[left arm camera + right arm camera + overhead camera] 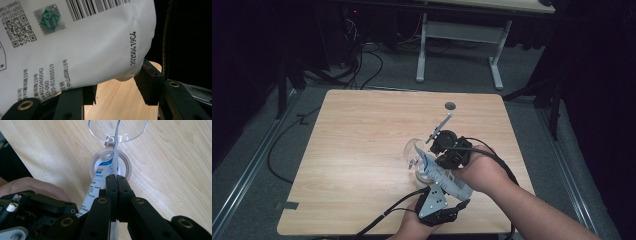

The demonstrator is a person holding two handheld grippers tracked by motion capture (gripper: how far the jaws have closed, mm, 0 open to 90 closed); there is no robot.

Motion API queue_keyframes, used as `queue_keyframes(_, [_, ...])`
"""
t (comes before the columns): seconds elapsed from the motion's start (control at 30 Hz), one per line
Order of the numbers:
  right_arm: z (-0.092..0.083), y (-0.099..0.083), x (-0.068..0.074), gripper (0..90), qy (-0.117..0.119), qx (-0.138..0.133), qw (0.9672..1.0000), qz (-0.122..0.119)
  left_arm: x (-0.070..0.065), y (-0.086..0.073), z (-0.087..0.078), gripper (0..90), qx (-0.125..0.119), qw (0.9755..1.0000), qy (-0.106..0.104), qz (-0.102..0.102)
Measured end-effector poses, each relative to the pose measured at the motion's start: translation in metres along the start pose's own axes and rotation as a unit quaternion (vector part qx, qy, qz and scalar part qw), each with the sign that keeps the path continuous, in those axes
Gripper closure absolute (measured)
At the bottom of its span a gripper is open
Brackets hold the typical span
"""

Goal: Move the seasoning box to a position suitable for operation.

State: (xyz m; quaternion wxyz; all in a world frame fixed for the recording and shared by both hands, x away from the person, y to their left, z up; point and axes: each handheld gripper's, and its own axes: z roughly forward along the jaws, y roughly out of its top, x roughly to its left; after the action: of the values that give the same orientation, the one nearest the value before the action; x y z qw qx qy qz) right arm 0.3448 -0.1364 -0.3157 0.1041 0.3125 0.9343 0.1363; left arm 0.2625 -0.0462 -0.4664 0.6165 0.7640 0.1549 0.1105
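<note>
Pouch [443, 176] is the one thing being worked here: a single white plastic bag printed with a barcode, QR codes and a stamped date, held above the near right part of the wooden table [362, 150] between two hand-held grippers. Going down in size, I count one table, one pouch, two grippers, one clear jar and one lid. From the high view the pouch's long axis runs on a slant, from the near right where the left gripper [438, 202] has its fat bottom end, up and away to the left where its thin top edge points at the jar. In the left gripper view, the left gripper [117, 87] has its two black jaws standing apart on either side of the pouch's [82, 42] rounded bottom; the right jaw touches the bulge, but I cannot tell whether both pads truly press on it. The right gripper [447, 150] reaches in from the person's right hand, and in the right gripper view the right gripper [116, 182] is clenched tight on the pouch's [110, 167] flat top edge, the sheet standing edge-on between the pads. Just beyond those jaws the clear jar [117, 130] lies tipped on the table with its open mouth [110, 165] facing the grippers, the pouch's top edge crossing in front of it. The hinged lid [412, 148] hangs open beside the jar.
</note>
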Motion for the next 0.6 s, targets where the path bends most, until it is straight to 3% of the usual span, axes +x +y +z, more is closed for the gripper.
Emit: queue_keyframes(0.6, [0.0005,0.0024,0.0008,89.8,-0.003,0.001,1.0,-0.003,0.0005,0.0009,-0.0011,54.6,-0.003,1.0,0.0,-0.002])
